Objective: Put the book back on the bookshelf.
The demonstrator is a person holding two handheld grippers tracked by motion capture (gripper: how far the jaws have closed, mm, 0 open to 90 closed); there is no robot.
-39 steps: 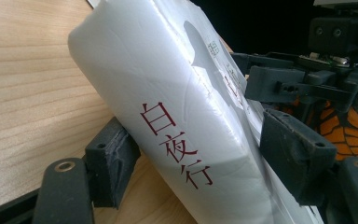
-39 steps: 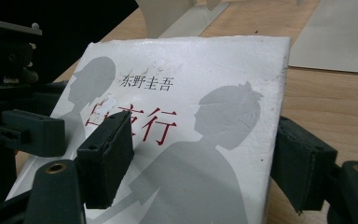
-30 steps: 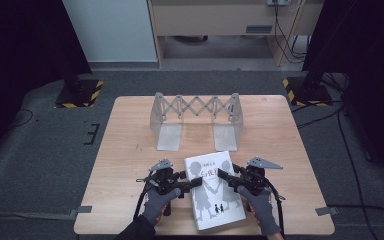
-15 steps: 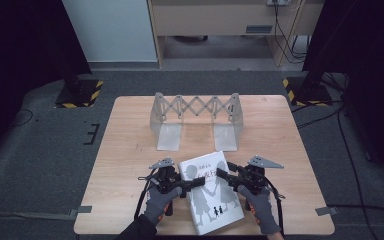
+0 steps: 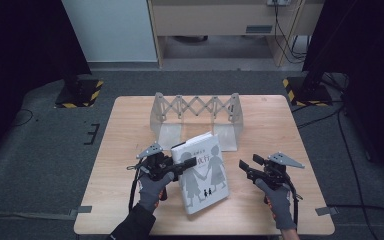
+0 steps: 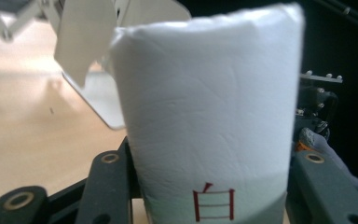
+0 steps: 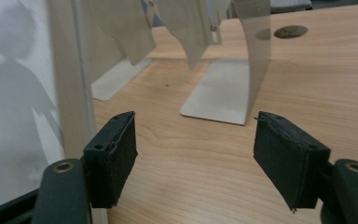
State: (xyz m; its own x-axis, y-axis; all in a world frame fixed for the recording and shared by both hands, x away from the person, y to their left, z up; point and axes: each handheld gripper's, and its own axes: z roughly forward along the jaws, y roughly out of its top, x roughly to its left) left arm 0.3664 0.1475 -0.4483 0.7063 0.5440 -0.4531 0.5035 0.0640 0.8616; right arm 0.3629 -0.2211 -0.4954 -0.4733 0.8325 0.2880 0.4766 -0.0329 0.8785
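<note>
Between your grippers, the white book [image 5: 202, 172] with grey hand-holding silhouettes tilted up, left fingers [image 6: 109, 179] clamped on its spine, right fingers [image 7: 112, 158] apart.

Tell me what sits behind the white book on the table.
Behind the white book with grey figures, held at its spine edge by the left gripper, stands the metal accordion book rack on the wooden table. The book covers part of the rack's base plates.
</note>
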